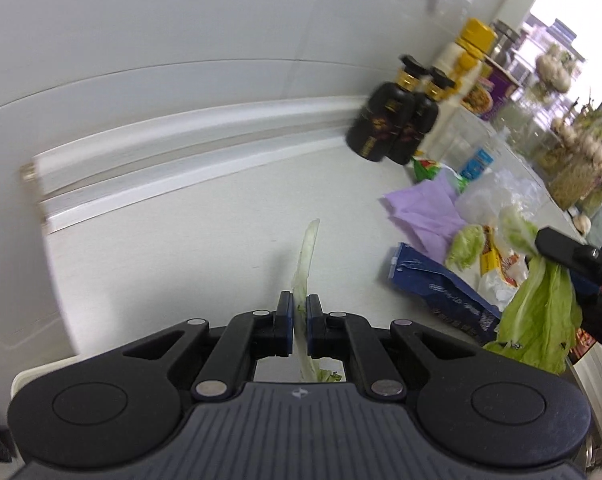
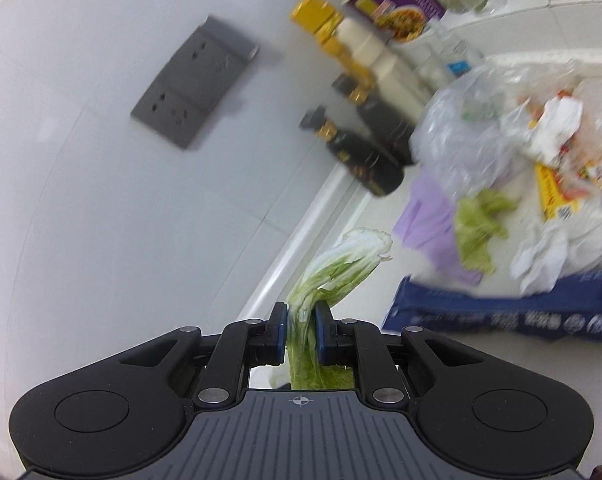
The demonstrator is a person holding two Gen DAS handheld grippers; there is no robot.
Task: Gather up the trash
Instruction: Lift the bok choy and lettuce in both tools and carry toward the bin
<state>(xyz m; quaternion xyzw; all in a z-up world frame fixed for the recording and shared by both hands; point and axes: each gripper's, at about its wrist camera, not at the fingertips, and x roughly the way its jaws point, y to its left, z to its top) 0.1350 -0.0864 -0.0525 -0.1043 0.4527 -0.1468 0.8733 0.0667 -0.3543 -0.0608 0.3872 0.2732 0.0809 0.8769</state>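
My left gripper is shut on a thin pale cabbage leaf that sticks up edge-on between its pads, above the white counter. My right gripper is shut on a second cabbage leaf, green with a white stalk end. That gripper also shows at the right of the left wrist view with its green leaf hanging below. More trash lies on the counter: a loose green leaf, a blue wrapper, crumpled white paper and a yellow packet.
Dark bottles and yellow-capped bottles stand along the white wall. A purple cloth and a clear plastic bag lie by the trash. A grey wall socket is on the wall. Jars and a purple box crowd the counter's far end.
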